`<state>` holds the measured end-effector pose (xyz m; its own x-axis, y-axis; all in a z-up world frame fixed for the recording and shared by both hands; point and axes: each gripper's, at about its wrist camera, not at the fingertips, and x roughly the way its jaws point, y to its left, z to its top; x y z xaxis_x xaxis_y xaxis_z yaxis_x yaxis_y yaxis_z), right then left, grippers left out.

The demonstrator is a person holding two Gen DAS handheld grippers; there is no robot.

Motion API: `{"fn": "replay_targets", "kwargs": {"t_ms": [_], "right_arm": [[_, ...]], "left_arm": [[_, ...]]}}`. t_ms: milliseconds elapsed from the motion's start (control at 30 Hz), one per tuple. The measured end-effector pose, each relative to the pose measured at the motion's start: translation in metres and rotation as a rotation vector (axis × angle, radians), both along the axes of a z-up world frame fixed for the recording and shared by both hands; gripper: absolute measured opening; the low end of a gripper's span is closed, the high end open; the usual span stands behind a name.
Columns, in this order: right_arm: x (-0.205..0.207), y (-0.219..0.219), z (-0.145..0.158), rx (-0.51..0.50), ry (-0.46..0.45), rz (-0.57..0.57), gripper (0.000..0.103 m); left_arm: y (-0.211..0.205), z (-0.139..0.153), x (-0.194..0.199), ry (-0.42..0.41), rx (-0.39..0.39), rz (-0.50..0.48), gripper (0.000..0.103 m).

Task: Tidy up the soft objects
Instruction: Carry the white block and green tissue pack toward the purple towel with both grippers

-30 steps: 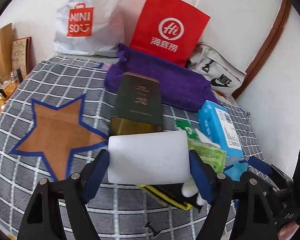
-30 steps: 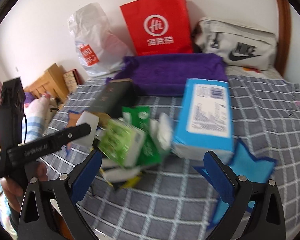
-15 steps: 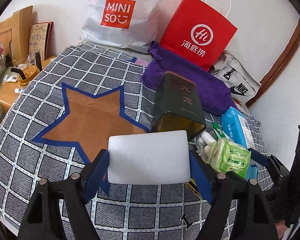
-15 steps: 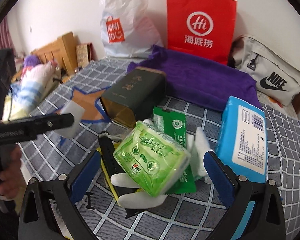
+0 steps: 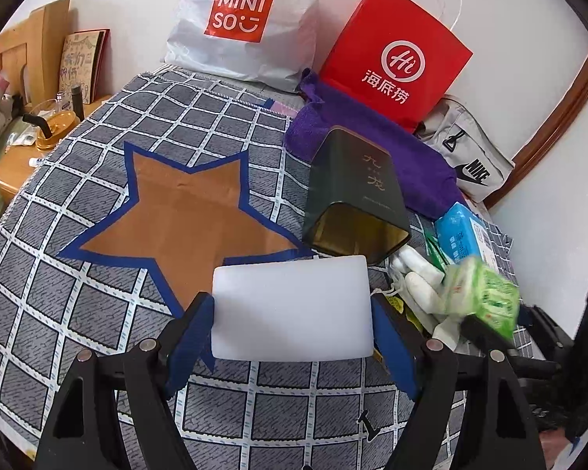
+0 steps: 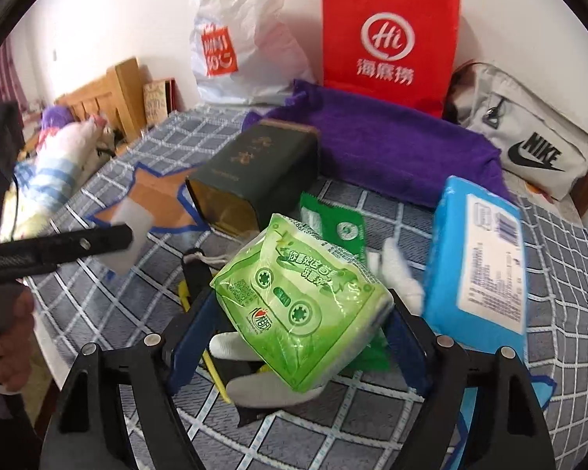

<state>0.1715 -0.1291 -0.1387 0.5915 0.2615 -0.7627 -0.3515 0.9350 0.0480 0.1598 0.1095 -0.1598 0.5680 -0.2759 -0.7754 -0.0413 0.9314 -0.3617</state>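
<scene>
At the left edge of the right wrist view a hand (image 6: 8, 337) grips a black handle, and the left gripper (image 5: 292, 313) it carries is clamped on a white foam block (image 5: 292, 307), blue pads pressed to both short ends. In the left wrist view that block sits low and central, above the checked bedspread (image 5: 98, 305) and the lower point of a brown star patch (image 5: 184, 211) edged in blue. Just right of the star lies a dark green tin (image 5: 358, 192) on its side, its open mouth facing the camera. Behind it a purple towel (image 6: 392, 145) stretches across the middle of the frame, with a white shopping bag (image 5: 247, 19), a red paper bag (image 6: 388, 35) and a grey pouch (image 6: 529, 137) leaning on the wall at the top. Lower centre in the right wrist view, the right gripper (image 6: 302, 325) has just been closing its jaws, and a green tissue pack (image 6: 302, 309) now sits tilted between the blue pads, both pressing its ends. It lies over white gloves (image 6: 270, 384) and a flat green sachet (image 6: 333, 223). At the right stands a blue tissue pack (image 6: 478, 270), touching the gloves' edge.
</scene>
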Motion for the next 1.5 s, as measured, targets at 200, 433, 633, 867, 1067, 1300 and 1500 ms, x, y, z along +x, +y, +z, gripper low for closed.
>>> {"fn": "replay_targets", "kwargs": {"t_ms": [200, 433, 633, 867, 1067, 1300, 1500], "right_arm": [[-0.027, -0.032, 0.022, 0.104, -0.03, -0.045, 0.081], [-0.059, -0.078, 0.015, 0.143, -0.033, -0.124, 0.081], [-0.073, -0.115, -0.015, 0.162, 0.019, -0.187, 0.08], [-0.075, -0.134, -0.038, 0.178, 0.072, -0.207, 0.08], [-0.069, -0.141, -0.041, 0.186, 0.094, -0.205, 0.079], [-0.06, -0.138, -0.006, 0.21, 0.037, -0.164, 0.079], [-0.033, -0.139, 0.031, 0.219, -0.008, -0.171, 0.08]], "left_arm": [[-0.007, -0.006, -0.005, 0.044, 0.068, 0.031, 0.079], [-0.018, -0.006, -0.019, 0.047, 0.124, 0.055, 0.078], [-0.029, 0.002, -0.021, 0.053, 0.153, 0.056, 0.078], [-0.04, 0.017, -0.021, 0.046, 0.176, 0.058, 0.078], [-0.045, 0.037, -0.016, 0.023, 0.174, 0.057, 0.078], [-0.051, 0.056, 0.003, -0.008, 0.161, 0.048, 0.078], [-0.059, 0.076, 0.033, -0.039, 0.182, 0.024, 0.078]]}}
